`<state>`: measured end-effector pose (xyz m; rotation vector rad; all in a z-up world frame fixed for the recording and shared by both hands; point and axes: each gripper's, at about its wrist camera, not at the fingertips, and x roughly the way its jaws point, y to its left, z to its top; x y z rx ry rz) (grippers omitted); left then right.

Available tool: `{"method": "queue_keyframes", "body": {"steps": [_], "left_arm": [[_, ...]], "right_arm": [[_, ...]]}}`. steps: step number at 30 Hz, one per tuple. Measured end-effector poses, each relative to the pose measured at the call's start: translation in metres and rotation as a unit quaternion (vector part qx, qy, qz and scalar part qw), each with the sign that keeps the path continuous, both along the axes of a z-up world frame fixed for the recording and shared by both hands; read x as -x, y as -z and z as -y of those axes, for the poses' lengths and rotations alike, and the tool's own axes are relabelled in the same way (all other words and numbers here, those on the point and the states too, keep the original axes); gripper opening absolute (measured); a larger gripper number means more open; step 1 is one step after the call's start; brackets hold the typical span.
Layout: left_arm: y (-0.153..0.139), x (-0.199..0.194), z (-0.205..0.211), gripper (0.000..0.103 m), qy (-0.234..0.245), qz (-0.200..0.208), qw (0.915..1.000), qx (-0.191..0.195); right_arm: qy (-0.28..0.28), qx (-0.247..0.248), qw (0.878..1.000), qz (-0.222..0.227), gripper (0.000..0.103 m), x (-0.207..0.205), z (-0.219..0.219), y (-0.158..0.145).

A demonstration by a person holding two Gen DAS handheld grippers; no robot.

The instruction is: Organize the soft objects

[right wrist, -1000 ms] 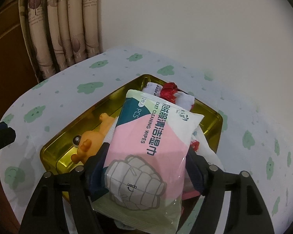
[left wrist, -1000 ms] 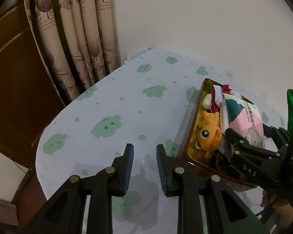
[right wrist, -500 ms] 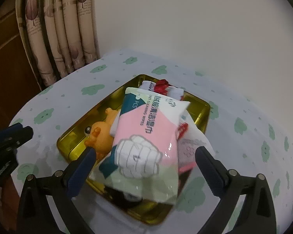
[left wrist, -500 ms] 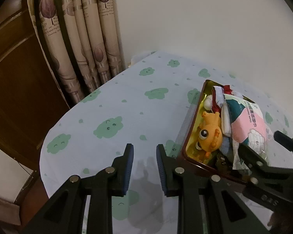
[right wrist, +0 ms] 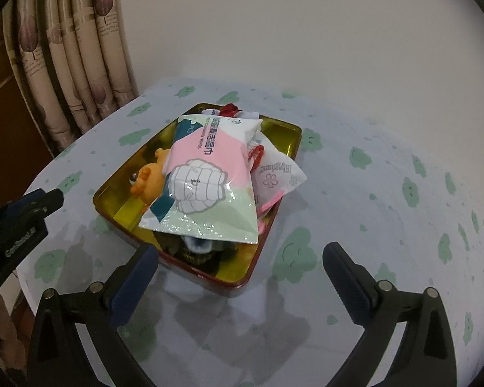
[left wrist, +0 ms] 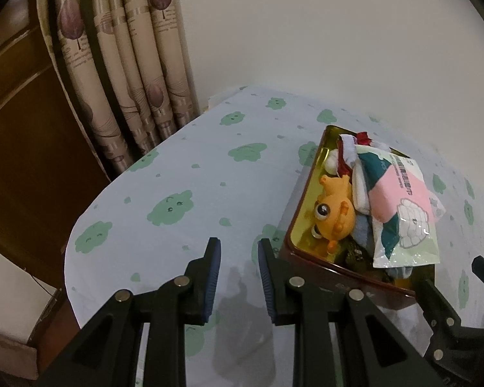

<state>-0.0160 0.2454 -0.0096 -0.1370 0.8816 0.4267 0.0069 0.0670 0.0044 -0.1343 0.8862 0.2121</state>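
Gold tin (right wrist: 284,135) near table's far side held wipes pack (right wrist: 206,177) topmost, possibly overhanging rim. Right gripper (right wrist: 238,267) wide apart, empty; left gripper (left wrist: 238,267) narrowly apart, empty. Best: retreat clear without snagging pack.

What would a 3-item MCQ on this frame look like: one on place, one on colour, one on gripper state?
1. Where does the wet wipes pack lie?
A. on top of the pile in the gold tin tray
B. on the tablecloth beside the tray
C. between the right gripper's fingers

2. What colour is the toy at the tray's left side?
A. green
B. orange
C. blue

3. How does the right gripper stand?
A. shut on the pack
B. shut, empty
C. open, empty

Key: 1 A, the pack rests over the other items inside the tray. 2 B, the big-eyed toy is orange. 3 C, its fingers stand wide apart on the near side of the tray, nothing between them.
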Motion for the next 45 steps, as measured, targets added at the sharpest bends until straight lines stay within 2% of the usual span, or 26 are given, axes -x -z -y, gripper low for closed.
{"method": "queue_keyframes", "body": {"steps": [19,45], "left_arm": [[0.001,0.001,0.001,0.024,0.008,-0.002,0.9999,0.009],[0.003,0.001,-0.001,0.024,0.0,-0.004,0.9999,0.014]], "right_arm": [[0.003,-0.014,0.999,-0.029,0.101,0.002,-0.001,0.011],[0.002,-0.015,0.999,-0.038,0.102,0.004,-0.001,0.013]]}}
